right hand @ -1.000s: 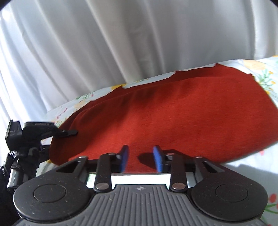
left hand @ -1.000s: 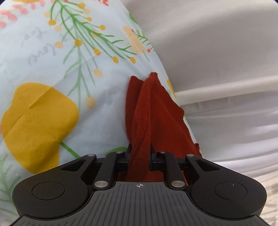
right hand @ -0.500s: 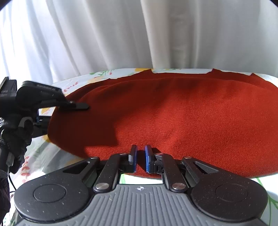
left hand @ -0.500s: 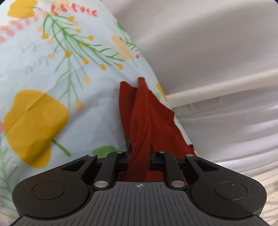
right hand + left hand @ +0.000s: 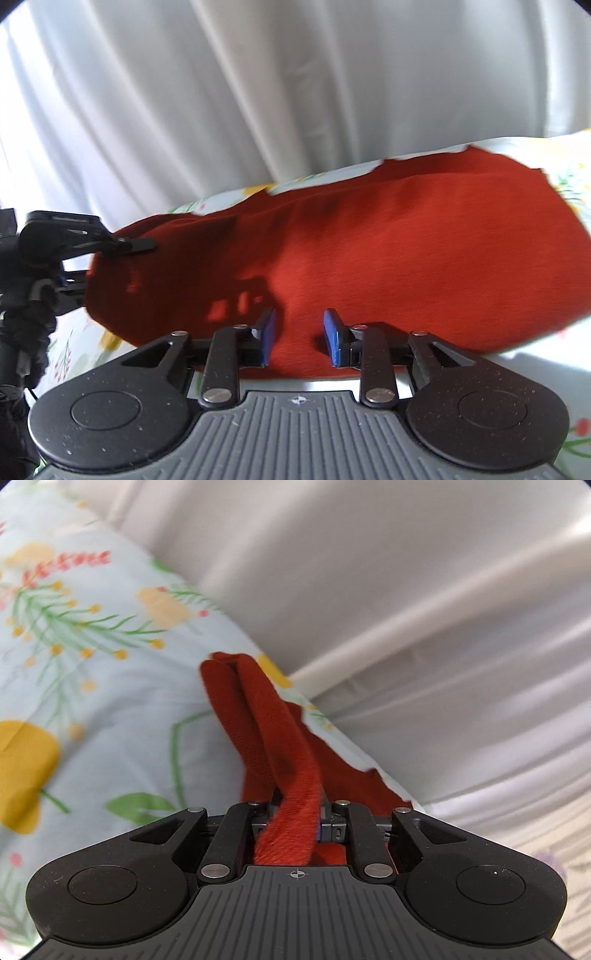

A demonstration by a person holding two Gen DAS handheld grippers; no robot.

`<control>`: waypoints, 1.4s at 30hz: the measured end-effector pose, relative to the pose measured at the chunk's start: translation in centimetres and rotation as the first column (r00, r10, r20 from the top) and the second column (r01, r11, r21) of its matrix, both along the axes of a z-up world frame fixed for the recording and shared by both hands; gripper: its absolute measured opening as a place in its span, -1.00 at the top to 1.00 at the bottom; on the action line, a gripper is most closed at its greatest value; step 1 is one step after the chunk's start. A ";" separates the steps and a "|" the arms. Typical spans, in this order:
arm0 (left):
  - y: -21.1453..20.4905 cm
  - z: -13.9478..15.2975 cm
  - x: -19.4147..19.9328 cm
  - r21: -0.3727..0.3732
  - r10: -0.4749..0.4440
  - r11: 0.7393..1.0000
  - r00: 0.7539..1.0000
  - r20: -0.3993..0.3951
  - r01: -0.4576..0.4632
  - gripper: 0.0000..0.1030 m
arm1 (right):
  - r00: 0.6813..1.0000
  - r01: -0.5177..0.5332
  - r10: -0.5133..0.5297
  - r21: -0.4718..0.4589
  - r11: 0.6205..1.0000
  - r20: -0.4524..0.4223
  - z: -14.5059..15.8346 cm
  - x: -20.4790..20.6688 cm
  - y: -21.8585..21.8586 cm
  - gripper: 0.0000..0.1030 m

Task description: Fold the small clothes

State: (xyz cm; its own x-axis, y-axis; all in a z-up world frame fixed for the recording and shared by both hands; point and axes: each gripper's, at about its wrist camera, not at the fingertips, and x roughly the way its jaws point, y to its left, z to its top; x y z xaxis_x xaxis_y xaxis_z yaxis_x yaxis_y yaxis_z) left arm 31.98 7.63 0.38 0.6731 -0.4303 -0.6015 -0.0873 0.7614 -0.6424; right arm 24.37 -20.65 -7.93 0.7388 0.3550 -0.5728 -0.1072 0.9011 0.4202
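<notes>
Floral sheet (image 5: 110, 686), left tool (image 5: 295, 812) pinching red garment (image 5: 369, 240) blurrily, right tool (image 5: 299, 332) opening, empty.

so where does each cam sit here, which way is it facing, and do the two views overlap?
Left wrist: on the left gripper, looking along its fingers and down at a pinched ridge of the red garment over the floral sheet; only its own gripper shows.
Right wrist: on the right gripper, facing the white curtain across the spread garment; its jaws are opening, cloth under the gap, not gripped.
Shared: the garment, sheet and curtain; the left gripper shows at the right view's left edge.
</notes>
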 end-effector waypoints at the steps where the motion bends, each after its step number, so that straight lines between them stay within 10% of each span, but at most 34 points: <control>1: -1.5 0.5 0.2 0.025 -0.023 0.999 1.000 0.009 0.022 0.70 | 1.000 0.023 -0.023 0.004 1.000 0.003 0.1 -0.2 -0.7 0.47; 13: -16.8 -3.0 1.2 0.270 -0.225 0.937 0.974 -0.024 0.223 0.59 | 0.985 0.171 -0.171 0.020 0.985 0.018 0.8 -3.0 -6.7 0.47; 16: -16.4 -2.7 0.5 0.210 -0.291 0.935 0.957 -0.002 0.285 0.19 | 0.982 0.187 -0.188 0.029 0.982 0.016 0.7 -3.4 -7.9 0.47; 20: -14.3 -1.4 -1.5 0.058 -0.351 0.935 0.936 -0.003 0.351 0.17 | 0.981 0.191 -0.192 0.057 0.980 0.008 0.5 -3.0 -8.9 0.47; 25: -10.1 0.7 -4.5 0.119 -0.196 0.975 0.977 0.083 0.186 -0.09 | 0.992 0.115 -0.119 0.087 0.989 0.040 1.4 -1.7 -8.2 0.47; 32: -5.3 -2.1 -3.0 0.169 0.050 0.985 0.996 -0.068 -0.038 -0.06 | 0.988 -0.150 0.141 0.169 0.974 0.064 3.4 2.5 -4.1 0.46; 42: -5.9 -3.8 -2.8 0.066 -0.011 0.998 0.996 -0.091 0.017 -0.07 | 0.965 -0.216 0.234 0.156 0.964 -0.114 -1.4 3.2 -1.5 0.61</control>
